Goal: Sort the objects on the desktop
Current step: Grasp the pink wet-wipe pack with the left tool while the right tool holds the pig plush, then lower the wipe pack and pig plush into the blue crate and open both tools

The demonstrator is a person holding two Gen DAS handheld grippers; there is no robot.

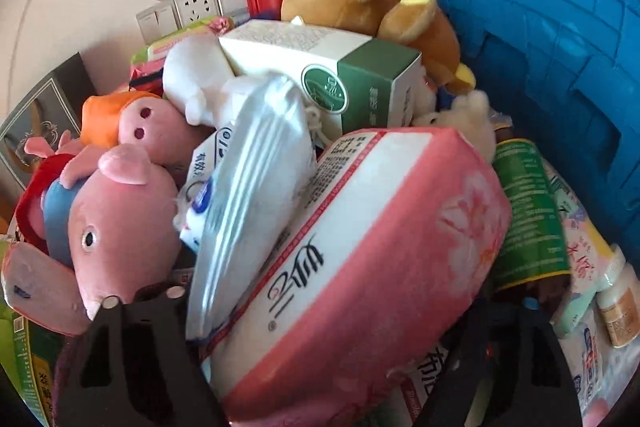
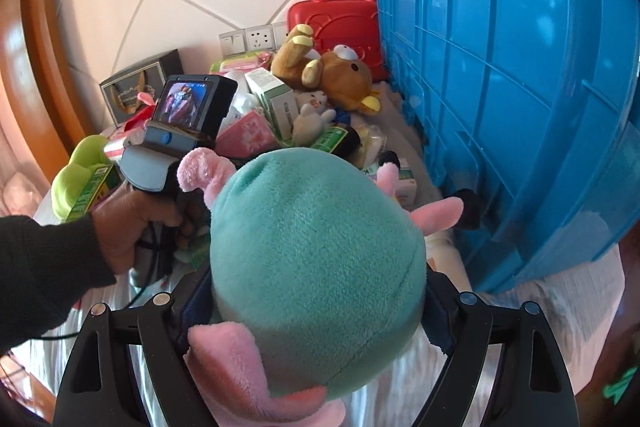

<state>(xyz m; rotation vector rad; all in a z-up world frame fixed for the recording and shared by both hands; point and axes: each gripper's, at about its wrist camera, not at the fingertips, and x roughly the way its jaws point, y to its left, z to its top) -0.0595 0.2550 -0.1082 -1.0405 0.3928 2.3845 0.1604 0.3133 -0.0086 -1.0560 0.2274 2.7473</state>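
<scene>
In the left wrist view my left gripper [image 1: 334, 301] reaches down into a heap of toys and packs. A pink tissue pack [image 1: 360, 267] fills the gap between its black fingers, and both pads meet the pack's sides. A white wipes pack [image 1: 256, 195] leans on the tissue pack's left edge. A pink pig plush [image 1: 116, 227] lies beside the left finger. In the right wrist view my right gripper [image 2: 316, 307] is shut on a teal plush toy [image 2: 320, 247] with pink ears, held above the table. A hand [image 2: 132, 227] in a dark sleeve holds the left gripper's handle over the heap.
A big blue crate [image 2: 500, 87] stands along the right side, close to the heap. A brown bear plush [image 2: 340, 75], a green-and-white carton [image 1: 340, 75] and a red case [image 2: 332, 15] sit at the back. A dark gift box [image 2: 136, 87] and wall sockets [image 2: 256, 39] are behind.
</scene>
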